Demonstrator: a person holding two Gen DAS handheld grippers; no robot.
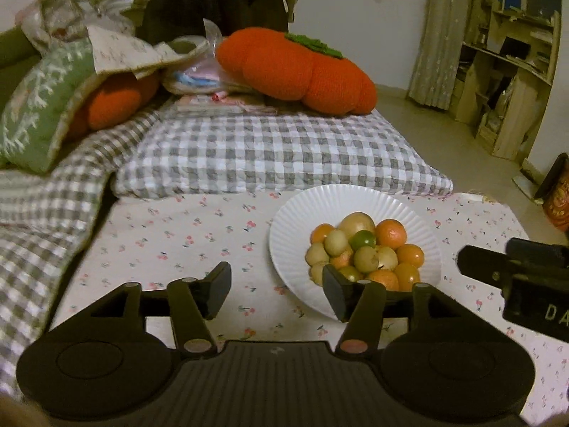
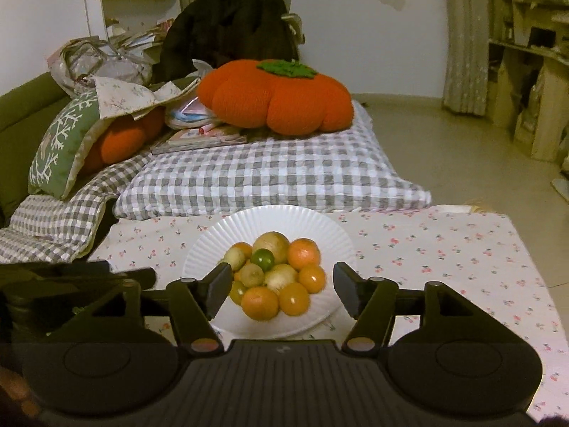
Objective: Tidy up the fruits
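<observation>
- Fruits point(image 2: 275, 277) lie heaped on the white plate point(image 2: 213, 245) near the tabletop's point(image 2: 444, 249) far edge.
- Left claw point(image 1: 277, 290) and right claw point(image 2: 282, 290) hover spread, empty.
- Heap fits sorting pending or gathering done.

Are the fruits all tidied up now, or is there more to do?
All the fruits sit heaped together on the white plate: oranges, yellowish ones, one green lime. None lies loose on the flowery cloth. Both the left gripper and the right gripper are open and hold nothing. That fits a finished gathering, or a mixed pile waiting to be sorted; I cannot tell which.
</observation>
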